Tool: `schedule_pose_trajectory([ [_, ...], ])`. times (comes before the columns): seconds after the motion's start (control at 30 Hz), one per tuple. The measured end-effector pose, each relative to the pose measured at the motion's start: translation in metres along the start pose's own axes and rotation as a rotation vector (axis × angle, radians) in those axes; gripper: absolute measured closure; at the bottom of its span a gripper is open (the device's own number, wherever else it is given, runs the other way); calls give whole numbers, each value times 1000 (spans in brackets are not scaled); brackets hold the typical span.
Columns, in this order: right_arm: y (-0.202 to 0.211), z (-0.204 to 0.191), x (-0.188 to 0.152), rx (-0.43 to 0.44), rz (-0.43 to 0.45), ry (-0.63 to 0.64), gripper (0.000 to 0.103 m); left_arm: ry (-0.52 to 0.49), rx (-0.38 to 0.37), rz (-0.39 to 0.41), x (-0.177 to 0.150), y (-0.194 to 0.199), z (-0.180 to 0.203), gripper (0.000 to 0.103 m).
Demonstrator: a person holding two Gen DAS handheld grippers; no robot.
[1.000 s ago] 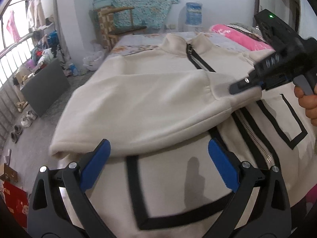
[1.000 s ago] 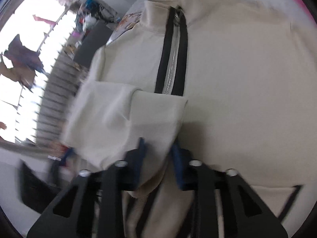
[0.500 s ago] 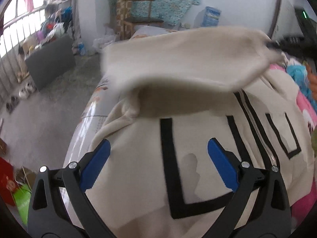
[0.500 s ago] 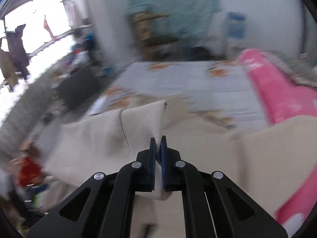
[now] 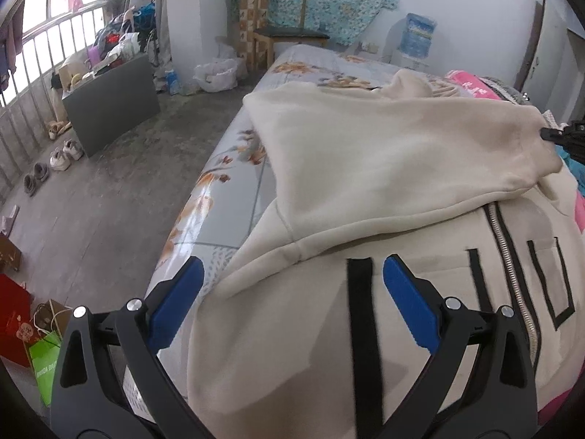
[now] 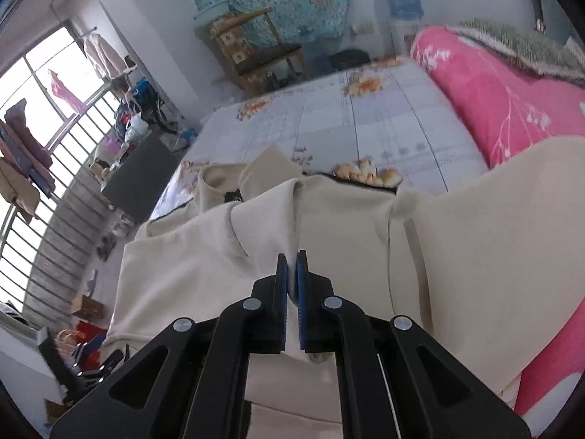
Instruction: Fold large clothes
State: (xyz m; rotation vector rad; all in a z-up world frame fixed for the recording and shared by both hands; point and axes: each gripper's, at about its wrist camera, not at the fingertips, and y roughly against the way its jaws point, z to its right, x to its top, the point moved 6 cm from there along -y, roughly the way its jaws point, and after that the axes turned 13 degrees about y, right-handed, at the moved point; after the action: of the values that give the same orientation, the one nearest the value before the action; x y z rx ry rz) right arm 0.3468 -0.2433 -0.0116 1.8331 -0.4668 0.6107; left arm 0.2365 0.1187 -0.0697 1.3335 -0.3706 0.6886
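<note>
A cream fleece jacket [image 5: 310, 329] with black trim and a metal zipper [image 5: 510, 259] lies front up on the bed. Its sleeve [image 5: 384, 153] is stretched across the chest toward the right. My right gripper [image 6: 291, 256] is shut on the sleeve's cuff [image 6: 270, 205]; its black tip [image 5: 559, 135] shows at the right edge of the left wrist view. My left gripper [image 5: 292, 285] stands open above the jacket's lower left side, with nothing between its blue pads [image 5: 406, 300].
The bed has a floral sheet [image 6: 384, 124] and a pink quilt [image 6: 504, 95] on the right. Left of the bed are bare floor [image 5: 95, 212], a grey box [image 5: 109, 98], shoes, a railing, and bags by the bed's near corner. A wooden chair [image 5: 281, 33] stands against the far wall.
The right gripper has closed on the cuff and carried the sleeve up and across the jacket to the right. The left gripper has shifted left toward the jacket's side edge, still open.
</note>
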Motion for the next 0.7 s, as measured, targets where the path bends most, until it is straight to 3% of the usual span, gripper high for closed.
schedule_pose_trajectory([
  [0.07, -16, 12, -15, 21, -69, -32, 96, 7, 11, -9, -3, -2, -4, 8],
  [0.13, -26, 24, -30, -10, -127, -55, 90, 6, 24, -5, -3, -2, -7, 8],
  [0.2, -26, 31, -39, -18, -134, -68, 71, 9, 31, -5, -3, -2, -11, 8],
  [0.27, -23, 29, -44, -9, -123, -57, 65, 9, 49, -4, -3, -3, -14, 8],
  [0.43, -42, 26, -55, -67, -198, 6, 65, 31, 76, -2, 1, -7, -24, 8],
  [0.57, -47, 22, -56, -81, -189, 19, 88, 60, 79, 1, 2, -8, -30, 8],
  [0.7, -18, 8, -52, -39, -139, -12, 91, 71, 76, 1, 3, -8, -32, 8],
])
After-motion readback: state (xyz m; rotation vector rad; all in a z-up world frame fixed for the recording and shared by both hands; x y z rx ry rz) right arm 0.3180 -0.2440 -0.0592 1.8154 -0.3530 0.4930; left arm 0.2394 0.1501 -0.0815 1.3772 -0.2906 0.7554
